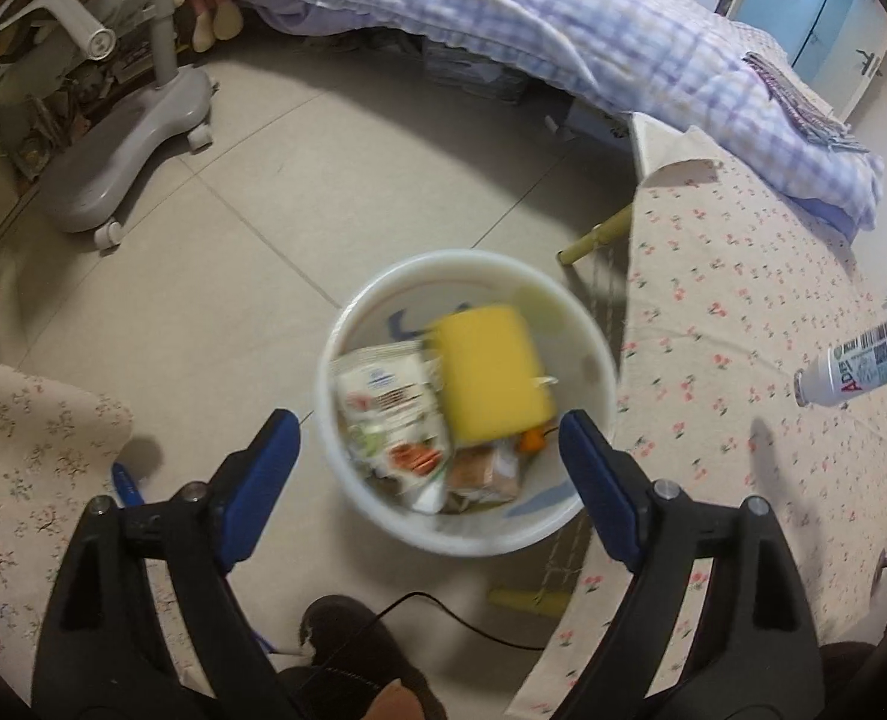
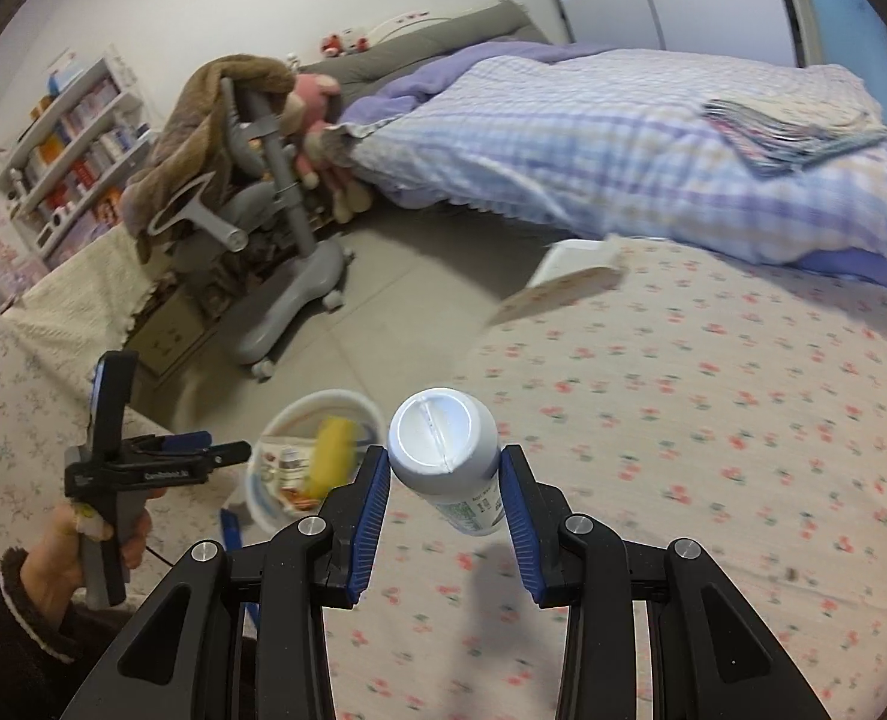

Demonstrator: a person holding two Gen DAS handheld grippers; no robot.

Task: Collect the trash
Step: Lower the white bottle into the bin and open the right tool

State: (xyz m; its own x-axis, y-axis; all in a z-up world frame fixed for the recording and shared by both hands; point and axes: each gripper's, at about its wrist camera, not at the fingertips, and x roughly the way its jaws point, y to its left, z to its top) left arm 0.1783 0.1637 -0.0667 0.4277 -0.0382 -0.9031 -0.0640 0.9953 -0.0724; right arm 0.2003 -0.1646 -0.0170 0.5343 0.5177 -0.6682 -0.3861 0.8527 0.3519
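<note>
A white round bin (image 1: 593, 348) stands on the tiled floor beside the table. Inside lie a yellow sponge (image 1: 491, 372), a printed white packet (image 1: 395, 408) and other wrappers. My left gripper (image 1: 428, 429) is open and empty, held above the bin's near rim. My right gripper (image 2: 443, 468) is shut on a white plastic bottle (image 2: 443, 450), bottom end facing the camera, held above the floral tablecloth. The bottle also shows at the right edge of the left wrist view (image 1: 863, 360). The bin (image 2: 347, 402) and left gripper (image 2: 221, 450) show in the right wrist view.
A table with a floral cloth (image 1: 743, 312) is right of the bin. A grey wheeled chair (image 1: 125, 144) stands on the floor at the far left. A bed with a checked duvet (image 1: 563, 30) lies behind. A black cable (image 1: 461, 618) runs on the floor.
</note>
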